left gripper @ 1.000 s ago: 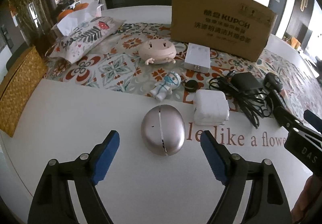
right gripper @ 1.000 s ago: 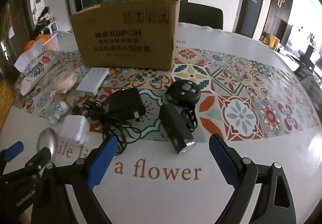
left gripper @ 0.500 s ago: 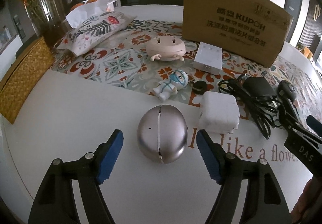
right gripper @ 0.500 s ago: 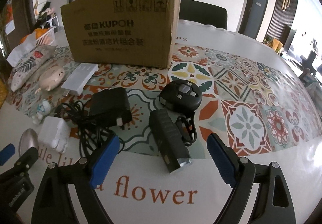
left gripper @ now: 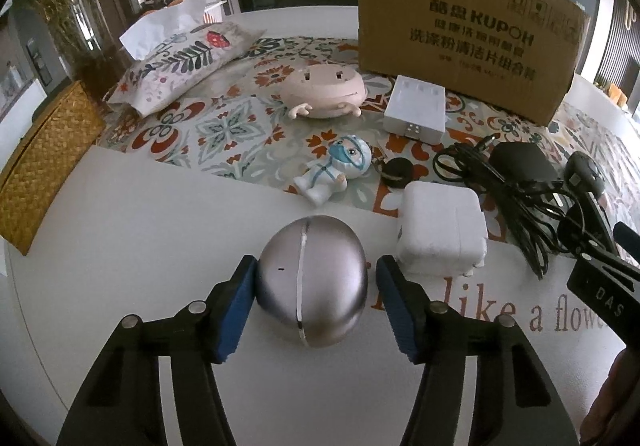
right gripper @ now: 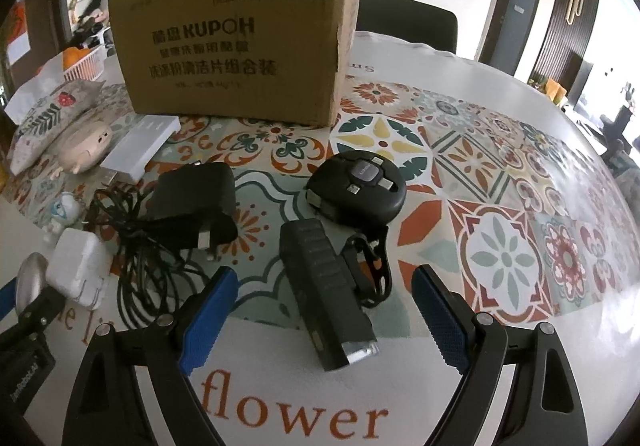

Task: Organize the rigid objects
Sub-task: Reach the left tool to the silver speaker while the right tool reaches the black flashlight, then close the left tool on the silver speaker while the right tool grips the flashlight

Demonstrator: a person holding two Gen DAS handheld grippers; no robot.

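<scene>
I have my left gripper [left gripper: 312, 278] down over the silver egg-shaped metal case [left gripper: 312, 282], which lies on the white table [left gripper: 160, 221] just in front of the patterned floral cloth [left gripper: 240, 125]. Its jaws are closing with the case between them: the left blue pad sits against the case's side, while a thin gap shows at the right pad, so I am not yet pinching it. Just right of the case lies the white square plug adapter [left gripper: 440, 234], and behind it the small white figurine with a blue mask [left gripper: 340, 165].

My right gripper [right gripper: 324, 306] has its jaws spread wide on either side of the black ribbed flashlight [right gripper: 328, 294], neither pad touching it. The flashlight lies half on the cloth, half on the white table, its lens end toward me. Touching its far end is the round black cable reel [right gripper: 360, 185]; to its left lies the black power adapter with a tangled cord [right gripper: 196, 201]. The brown cardboard box [right gripper: 240, 33] stands upright at the back of the cloth, with a flat white box [right gripper: 140, 149] and a pink round toy [right gripper: 84, 145] near its left front.
</scene>
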